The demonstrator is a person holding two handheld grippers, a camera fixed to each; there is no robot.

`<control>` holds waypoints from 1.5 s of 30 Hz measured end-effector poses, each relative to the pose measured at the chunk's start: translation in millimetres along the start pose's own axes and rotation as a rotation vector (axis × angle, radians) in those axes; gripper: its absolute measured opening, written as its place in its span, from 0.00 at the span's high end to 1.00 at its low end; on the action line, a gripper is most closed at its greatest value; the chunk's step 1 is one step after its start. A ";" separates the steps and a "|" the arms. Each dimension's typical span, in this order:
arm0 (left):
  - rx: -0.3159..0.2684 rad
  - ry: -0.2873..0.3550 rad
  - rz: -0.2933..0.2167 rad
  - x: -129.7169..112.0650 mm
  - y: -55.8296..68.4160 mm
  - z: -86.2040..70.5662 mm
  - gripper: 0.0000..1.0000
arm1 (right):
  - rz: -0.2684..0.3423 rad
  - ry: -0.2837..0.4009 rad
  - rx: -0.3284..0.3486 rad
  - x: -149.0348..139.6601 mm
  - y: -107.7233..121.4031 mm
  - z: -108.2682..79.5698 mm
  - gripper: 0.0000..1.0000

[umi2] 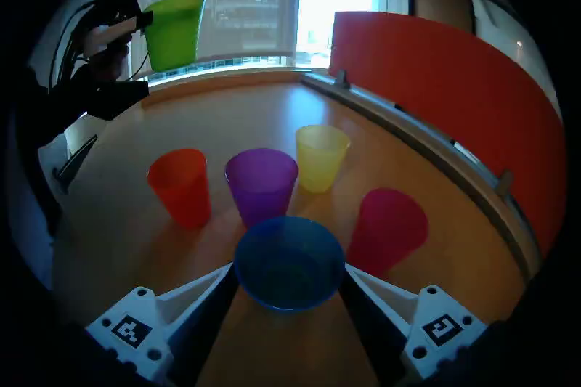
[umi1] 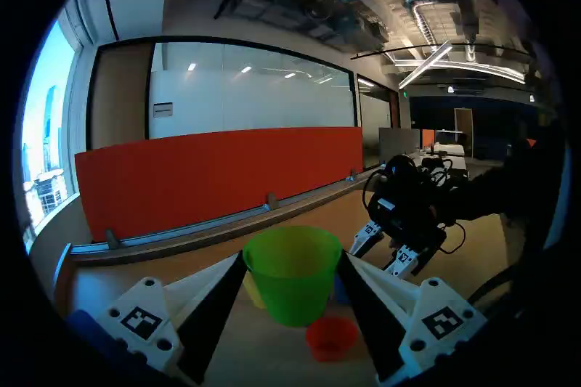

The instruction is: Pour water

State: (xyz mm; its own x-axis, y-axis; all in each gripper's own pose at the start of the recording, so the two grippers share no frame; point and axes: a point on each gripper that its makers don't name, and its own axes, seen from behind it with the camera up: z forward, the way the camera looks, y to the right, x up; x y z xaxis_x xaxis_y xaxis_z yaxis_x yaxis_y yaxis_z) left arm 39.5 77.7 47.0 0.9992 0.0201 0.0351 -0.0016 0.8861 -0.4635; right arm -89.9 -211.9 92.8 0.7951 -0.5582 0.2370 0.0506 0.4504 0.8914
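My left gripper (umi1: 293,260) is shut on a green cup (umi1: 294,278), held upright above the wooden table (umi1: 290,358). In the right gripper view the same green cup (umi2: 174,30) hangs high at the upper left in the left gripper (umi2: 141,22), held by a hand. My right gripper (umi2: 289,269) is shut on a blue cup (umi2: 289,262) just above the table; I cannot tell whether it holds water. In the left gripper view the right gripper (umi1: 378,256) shows farther off behind the green cup, on a dark sleeve.
On the table (umi2: 131,242) beyond the blue cup stand an orange cup (umi2: 181,185), a purple cup (umi2: 261,184), a yellow cup (umi2: 320,156) and an upside-down red cup (umi2: 386,229). An orange divider panel (umi2: 450,82) lines the table's far edge. The orange cup (umi1: 332,336) sits below the green one.
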 end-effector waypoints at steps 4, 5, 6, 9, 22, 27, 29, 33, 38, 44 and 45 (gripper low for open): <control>0.004 0.001 -0.003 -1.0 -1.9 -0.5 0.11 | 0.005 0.006 0.000 -0.3 -0.7 1.7 0.09; 0.005 0.001 -0.003 -1.4 -2.3 -0.5 0.11 | 0.009 0.009 0.001 0.2 -1.2 1.9 0.10; 0.006 0.001 -0.004 -1.8 -2.7 -0.5 0.11 | 0.012 0.013 0.002 0.6 -1.7 2.1 0.10; 0.006 -0.001 -0.007 -3.7 -3.3 -0.7 0.11 | 0.025 0.029 0.003 1.9 -3.0 2.4 0.10; 0.000 -0.011 -0.016 -9.0 -2.1 1.3 0.11 | 0.078 0.145 -0.013 40.5 -3.7 -16.1 0.11; -0.008 -0.010 -0.018 -8.5 -0.2 3.0 0.11 | 0.083 0.193 -0.026 63.3 -1.7 -29.2 0.11; -0.009 -0.011 -0.019 -8.5 -0.2 3.6 0.11 | 0.081 0.212 -0.034 72.3 -0.5 -34.1 0.11; -0.011 -0.010 -0.027 -8.9 0.8 5.1 0.11 | 0.079 0.250 -0.045 89.1 0.5 -42.8 0.11; -0.019 -0.010 -0.034 -10.9 3.0 6.1 0.11 | 0.081 0.302 -0.050 108.9 -0.7 -51.7 0.11; -0.032 -0.022 -0.029 -16.2 7.7 6.1 0.11 | 0.080 0.366 -0.063 131.2 -1.3 -60.7 0.11; -0.035 -0.025 -0.028 -17.1 8.5 6.2 0.11 | 0.080 0.375 -0.064 134.7 -1.3 -62.1 0.11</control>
State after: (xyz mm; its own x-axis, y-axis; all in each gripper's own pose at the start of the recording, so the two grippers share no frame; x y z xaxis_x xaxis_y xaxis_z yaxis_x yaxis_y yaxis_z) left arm 22.1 87.8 47.9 0.9975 0.0075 0.0706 0.0283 0.8698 -0.4926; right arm 54.7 -244.4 99.6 0.9632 -0.2313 0.1367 0.0076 0.5319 0.8468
